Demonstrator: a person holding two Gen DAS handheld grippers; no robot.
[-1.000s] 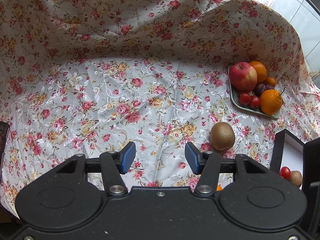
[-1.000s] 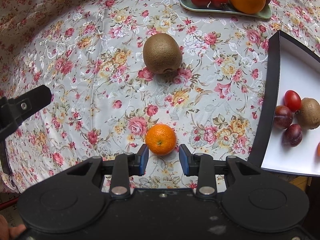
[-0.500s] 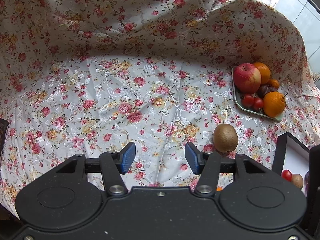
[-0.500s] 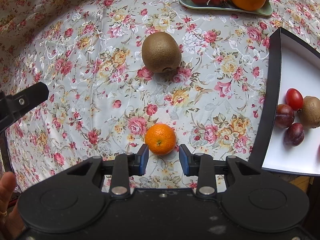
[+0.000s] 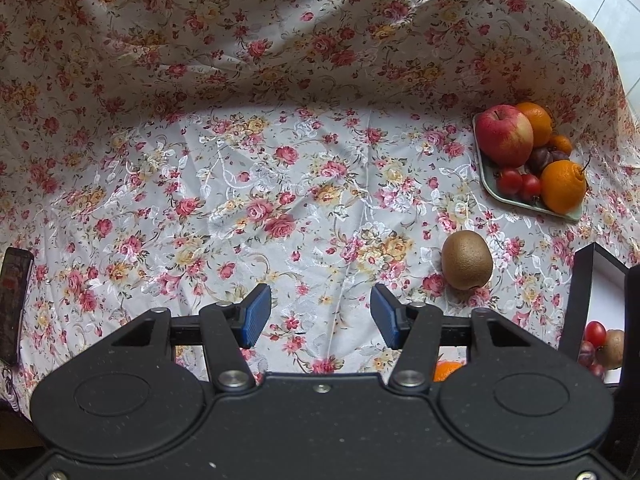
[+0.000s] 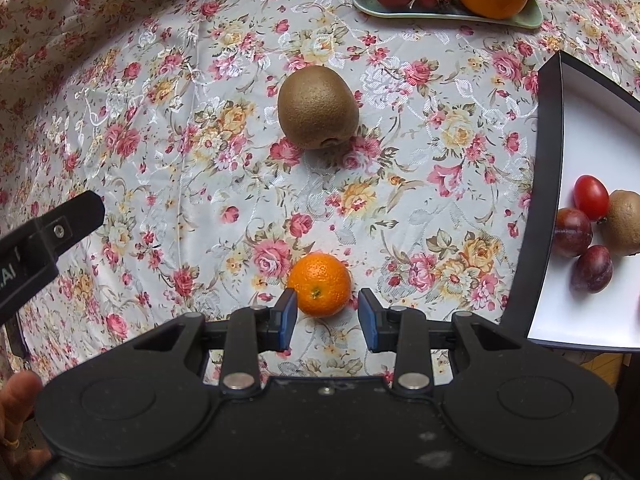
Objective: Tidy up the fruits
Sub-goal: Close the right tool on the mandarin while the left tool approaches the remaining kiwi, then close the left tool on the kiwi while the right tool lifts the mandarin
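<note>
A small orange mandarin (image 6: 320, 289) lies on the floral cloth just ahead of my right gripper (image 6: 327, 319), which is open with the fruit at its fingertips. A brown kiwi (image 6: 317, 107) lies farther ahead; it also shows in the left wrist view (image 5: 467, 260). My left gripper (image 5: 320, 316) is open and empty above bare cloth, left of the kiwi. A green plate (image 5: 516, 200) at the far right holds an apple (image 5: 505, 134), oranges, plums and cherry tomatoes. A white tray with a black rim (image 6: 544, 184) holds a tomato, plums and a kiwi.
The floral cloth (image 5: 280, 184) rises into a fold at the back. A dark phone-like object (image 5: 12, 300) lies at the left edge. The left gripper's finger (image 6: 60, 228) shows at the left of the right wrist view, with a hand below it.
The left gripper has pulled back and up a little, so the plate and kiwi sit farther off. The right gripper has barely moved and stays open at the mandarin.
</note>
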